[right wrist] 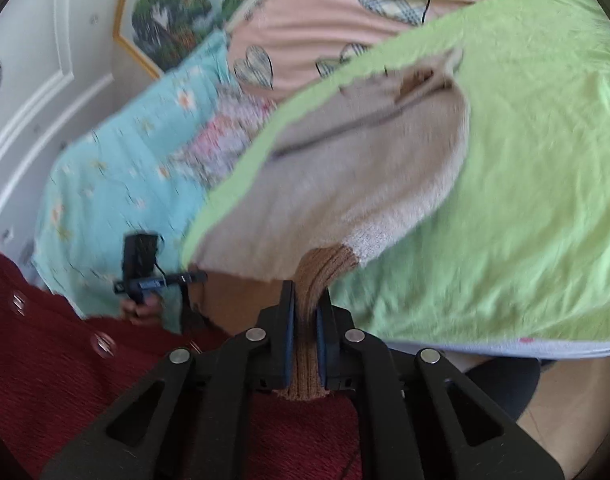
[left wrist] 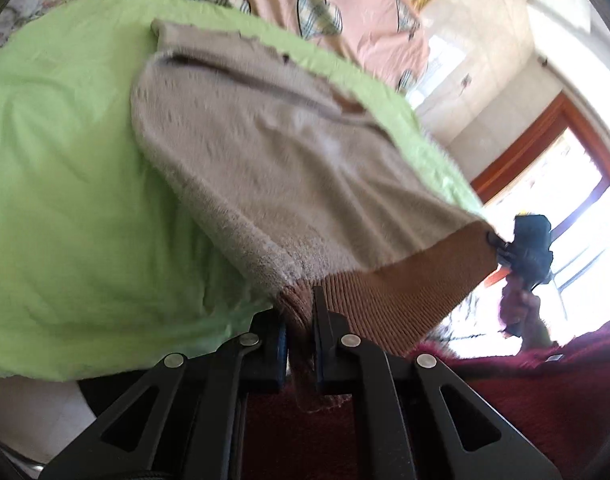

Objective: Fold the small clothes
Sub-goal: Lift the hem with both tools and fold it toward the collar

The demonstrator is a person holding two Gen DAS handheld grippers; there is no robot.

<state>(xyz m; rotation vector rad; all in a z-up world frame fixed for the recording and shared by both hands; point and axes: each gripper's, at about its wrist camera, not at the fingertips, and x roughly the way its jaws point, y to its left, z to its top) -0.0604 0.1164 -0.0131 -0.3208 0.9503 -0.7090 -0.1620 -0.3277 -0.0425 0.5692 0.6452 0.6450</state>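
A small beige knitted sweater (left wrist: 265,152) with a brown ribbed hem (left wrist: 389,296) lies partly on a green cloth (left wrist: 65,200), its hem lifted off the near edge. My left gripper (left wrist: 299,312) is shut on one corner of the hem. My right gripper (right wrist: 305,308) is shut on the other hem corner (right wrist: 321,268); it also shows in the left wrist view (left wrist: 501,246) at the right. The sweater (right wrist: 345,168) stretches between both grippers, collar end resting far on the green cloth (right wrist: 525,160). The left gripper shows in the right wrist view (right wrist: 193,278).
A pink sheet with plaid hearts (left wrist: 345,12) lies beyond the green cloth. A light blue floral quilt (right wrist: 117,184) sits at the left. The person's dark red knit garment (right wrist: 45,380) is close below. A window with a wooden frame (left wrist: 545,152) is at the right.
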